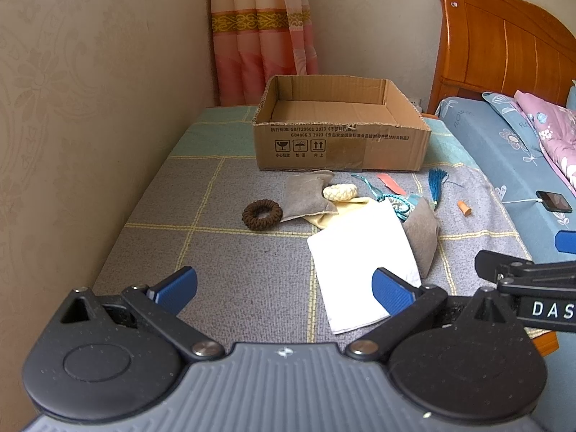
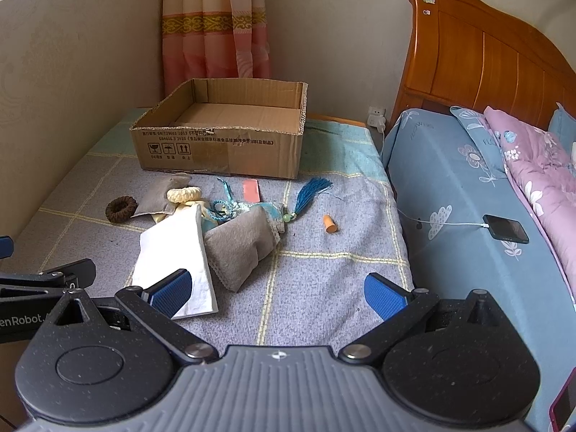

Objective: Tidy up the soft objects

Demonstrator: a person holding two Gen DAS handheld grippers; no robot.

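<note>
An open cardboard box stands at the far end of a checked cloth. In front of it lie a brown hair scrunchie, a cream scrunchie, a grey pouch, a second grey pouch, a white cloth, a blue tassel and a small orange piece. My left gripper is open and empty, near the white cloth's front edge. My right gripper is open and empty, in front of the second pouch.
A wall runs along the left. A bed with a blue sheet, a wooden headboard and a charging phone lies to the right. A pink curtain hangs behind the box.
</note>
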